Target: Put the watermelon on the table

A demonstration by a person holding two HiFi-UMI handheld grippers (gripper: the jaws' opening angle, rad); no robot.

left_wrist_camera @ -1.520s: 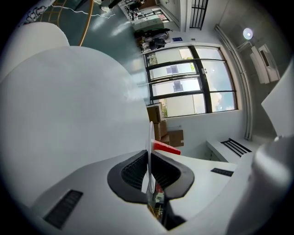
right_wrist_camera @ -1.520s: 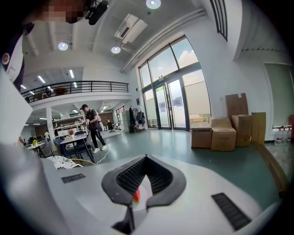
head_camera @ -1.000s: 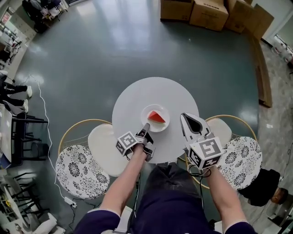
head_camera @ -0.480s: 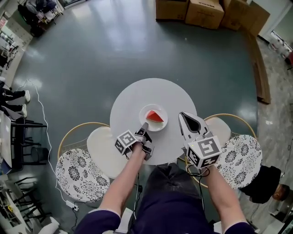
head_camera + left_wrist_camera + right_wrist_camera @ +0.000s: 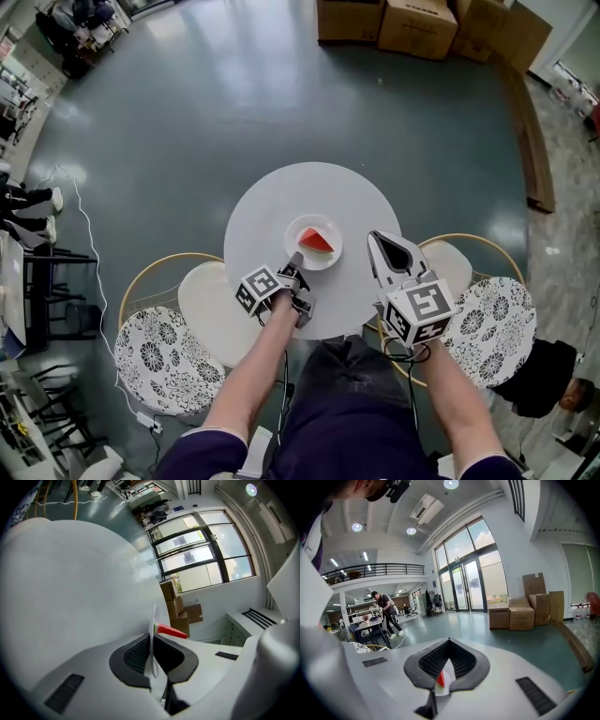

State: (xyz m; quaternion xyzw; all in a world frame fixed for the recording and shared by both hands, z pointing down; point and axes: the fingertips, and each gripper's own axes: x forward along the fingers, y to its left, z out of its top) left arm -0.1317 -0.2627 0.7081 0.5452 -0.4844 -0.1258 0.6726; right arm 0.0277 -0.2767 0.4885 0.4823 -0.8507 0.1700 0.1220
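A red watermelon slice (image 5: 317, 242) lies on a small white plate (image 5: 328, 257) near the front of the round white table (image 5: 309, 192). My left gripper (image 5: 296, 257) is shut on the plate's near rim. In the left gripper view the rim (image 5: 154, 616) stands edge-on between the jaws of the left gripper (image 5: 152, 641), with the slice (image 5: 171, 631) just beyond. My right gripper (image 5: 375, 237) hovers shut over the table's right edge, apart from the plate and holding nothing. In the right gripper view, a bit of the slice (image 5: 440, 679) shows through the hollow of the right gripper (image 5: 449, 641).
Two chairs with black-and-white patterned cushions stand at the left (image 5: 164, 352) and right (image 5: 492, 328) of the table. Cardboard boxes (image 5: 412, 23) sit at the far wall. Wooden boards (image 5: 534, 150) lie on the floor at the right. A person (image 5: 384, 606) stands far off.
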